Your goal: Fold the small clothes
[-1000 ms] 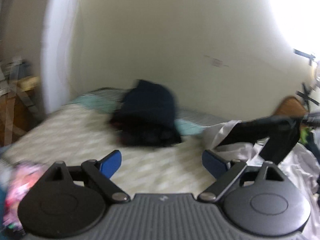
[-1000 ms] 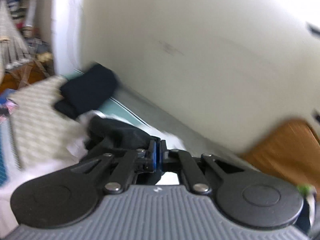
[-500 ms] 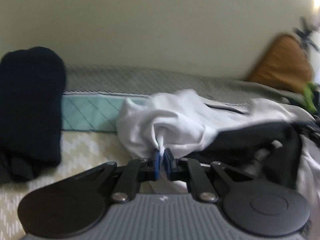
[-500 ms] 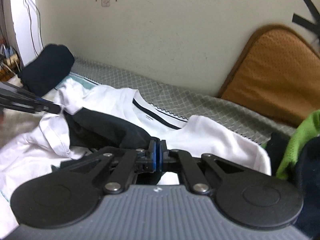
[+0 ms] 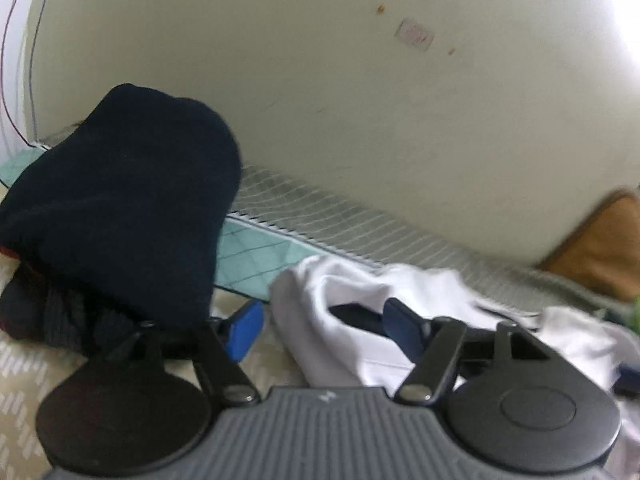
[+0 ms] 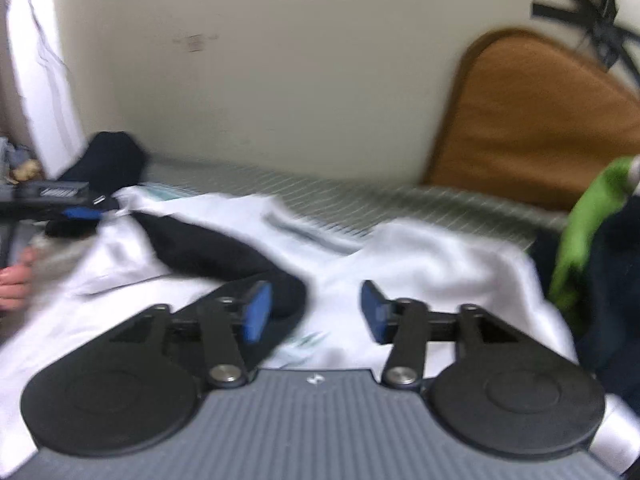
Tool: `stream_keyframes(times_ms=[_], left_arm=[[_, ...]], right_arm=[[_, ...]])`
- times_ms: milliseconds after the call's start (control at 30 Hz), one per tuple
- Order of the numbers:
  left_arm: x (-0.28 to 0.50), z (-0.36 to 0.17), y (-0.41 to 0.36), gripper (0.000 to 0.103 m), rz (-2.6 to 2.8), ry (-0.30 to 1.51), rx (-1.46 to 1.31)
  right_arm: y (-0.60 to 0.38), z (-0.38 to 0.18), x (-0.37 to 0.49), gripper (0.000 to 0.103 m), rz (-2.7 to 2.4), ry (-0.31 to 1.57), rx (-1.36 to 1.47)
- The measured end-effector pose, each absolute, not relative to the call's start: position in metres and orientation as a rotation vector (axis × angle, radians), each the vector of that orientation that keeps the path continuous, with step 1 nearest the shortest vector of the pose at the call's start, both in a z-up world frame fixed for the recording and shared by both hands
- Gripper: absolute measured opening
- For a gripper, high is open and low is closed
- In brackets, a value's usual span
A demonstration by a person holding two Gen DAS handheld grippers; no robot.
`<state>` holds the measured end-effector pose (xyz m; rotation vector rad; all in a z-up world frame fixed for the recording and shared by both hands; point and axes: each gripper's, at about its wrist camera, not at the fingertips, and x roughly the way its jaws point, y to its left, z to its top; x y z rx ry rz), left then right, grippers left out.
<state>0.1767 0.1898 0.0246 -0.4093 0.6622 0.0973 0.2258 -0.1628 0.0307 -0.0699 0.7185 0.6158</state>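
Jaws on both your grippers stand apart, holding nothing: your left gripper (image 5: 324, 330) hovers at the edge of the white shirt (image 6: 420, 256), just beside the dark folded pile (image 5: 120, 200), and your right gripper (image 6: 316, 312) sits low over the shirt, which lies rumpled on the bed (image 5: 344, 224) with a black garment (image 6: 216, 248) across it.

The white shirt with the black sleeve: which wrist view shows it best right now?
The right wrist view. There the white shirt lies spread across the bed, its black sleeve and neckline visible, though blurred. The left wrist view shows only a bunched edge of it, partly hidden behind the open left gripper.
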Motion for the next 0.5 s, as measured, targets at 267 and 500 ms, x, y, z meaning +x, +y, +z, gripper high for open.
stream_keyframes(times_ms=[267,500], left_arm=[[0.169,0.031,0.139,0.063,0.028,0.701,-0.238],[0.176,0.004,0.129,0.029,0.104,0.776,-0.121]], right_arm=[[-0.124,-0.004,0.201,0.006,0.705,0.914,-0.074],[-0.146,0.032,0.205,0.024,0.26,0.613,-0.643]])
